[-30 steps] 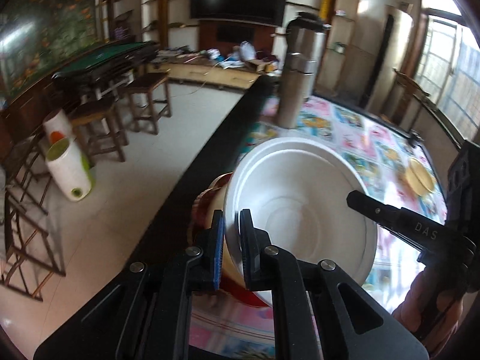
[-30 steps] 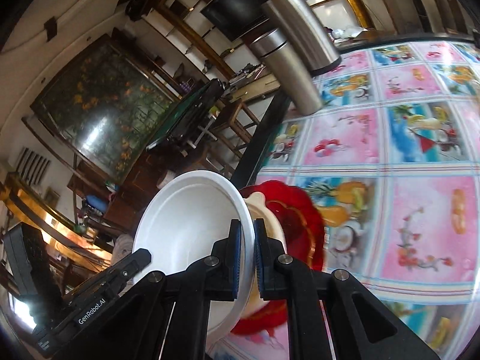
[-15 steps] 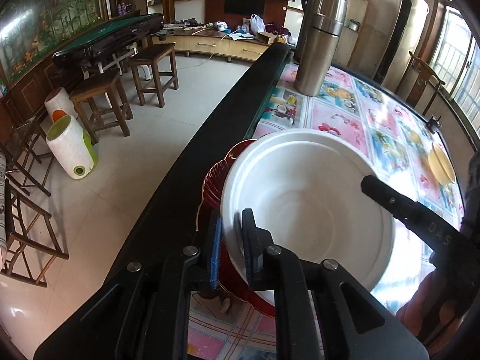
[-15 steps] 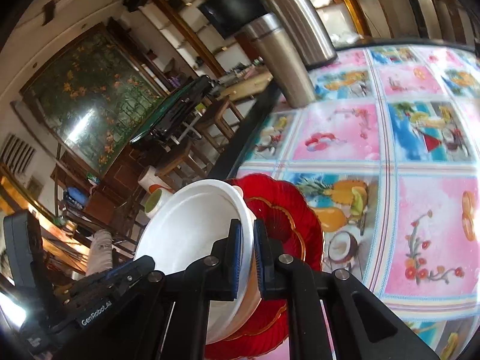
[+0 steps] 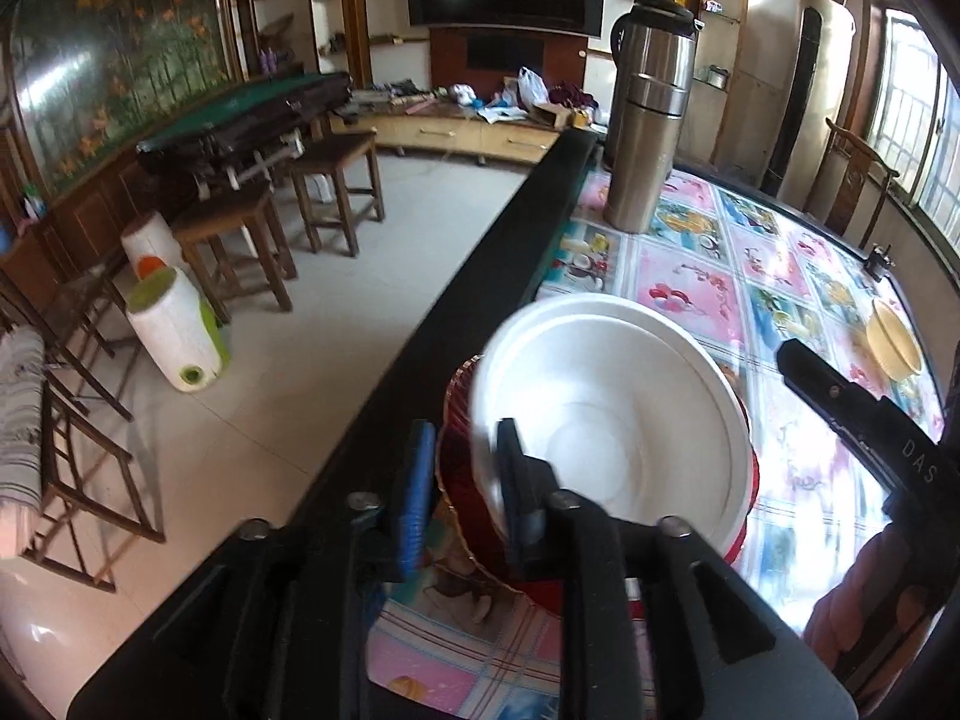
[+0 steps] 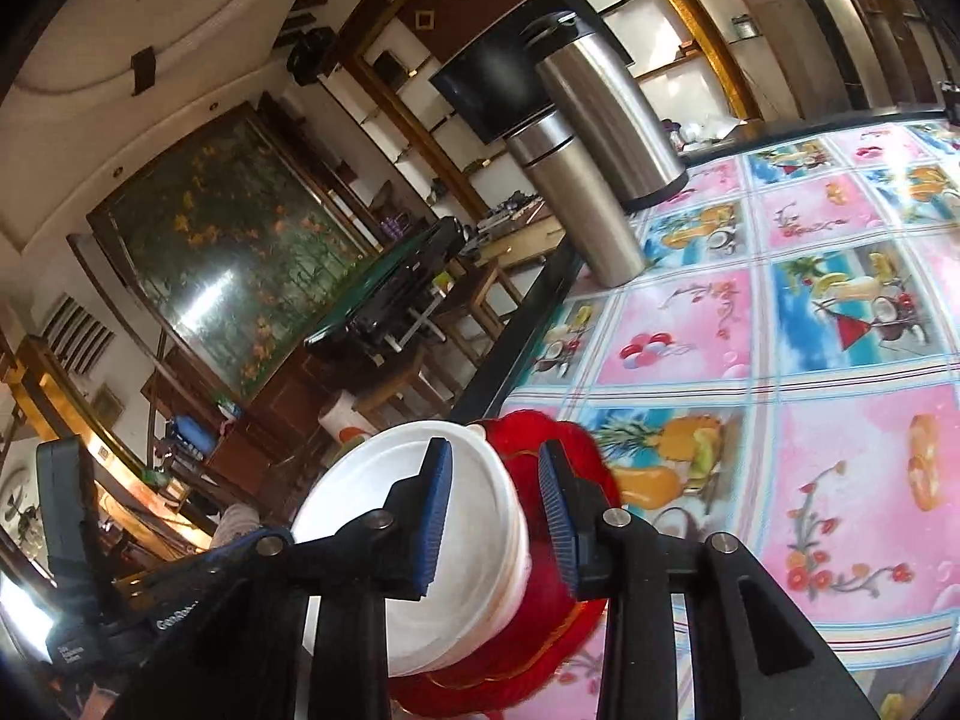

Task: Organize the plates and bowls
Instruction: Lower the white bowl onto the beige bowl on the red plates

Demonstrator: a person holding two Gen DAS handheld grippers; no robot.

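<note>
The left hand-held gripper (image 5: pixel 462 480) has its fingers spread, straddling the near rim of the white bowl (image 5: pixel 612 420) without pinching it. The right hand-held gripper (image 6: pixel 495 516) is spread as well, one blue-padded finger over the bowl's inside and the other outside its wall, with daylight on both sides of the rim.

The white bowl sits in the red plate (image 6: pixel 558 540), which lies on the worktop (image 6: pixel 810 360) hard by its dark edge. In the left wrist view the plate's red rim peeks out from under the bowl at 9 o'clock and again at 4 o'clock.

From the bowl, a steel flask (image 5: pixel 645 162) stands upright at 12 o'clock, further along the same edge of the patterned cloth, with a taller steel jug (image 5: pixel 657 42) close behind it. Out at 2 o'clock, well apart, a yellow dish (image 5: pixel 894 339) rests on the cloth.

Off the worktop at 10 o'clock, wooden stools (image 5: pixel 336 180) stand on the tiled floor.
</note>
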